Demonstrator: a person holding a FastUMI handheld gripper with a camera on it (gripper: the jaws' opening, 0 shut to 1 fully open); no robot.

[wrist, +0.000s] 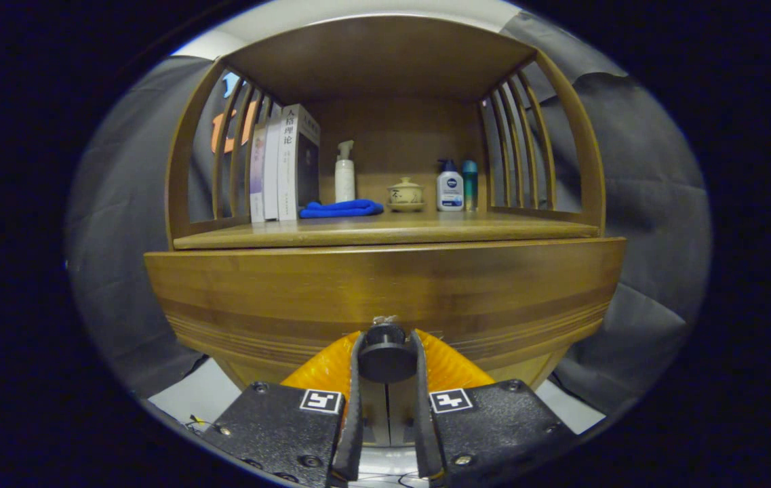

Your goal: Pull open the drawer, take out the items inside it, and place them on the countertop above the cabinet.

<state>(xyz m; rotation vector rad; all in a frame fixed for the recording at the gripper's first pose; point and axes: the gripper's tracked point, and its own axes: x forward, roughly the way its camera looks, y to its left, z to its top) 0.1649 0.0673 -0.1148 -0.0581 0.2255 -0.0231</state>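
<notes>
The tongs [386,352] are clamping a round dark knob [386,354] on the front of the wooden drawer [385,291], one finger pressing each side of it, with the knob's stem running straight ahead into the drawer face. The drawer front is lying directly ahead of the fingers and spreading wide to either side, looking closed or nearly so, and nothing of its inside can be seen; the coming pull, by this reading, is calling for a straight draw back along the line of the fingers. Above the drawer, the bench [385,230] of the cabinet is carrying a row of upright books [283,166], a folded blue cloth [342,209], a white pump bottle [344,173], a small lidded ceramic cup [405,193] on a saucer, and two more bottles [456,185] standing together, all set toward the back, leaving bare wood along the front edge. Slatted wooden sides are rising to a top board, and grey cloth is hanging behind the cabinet.
</notes>
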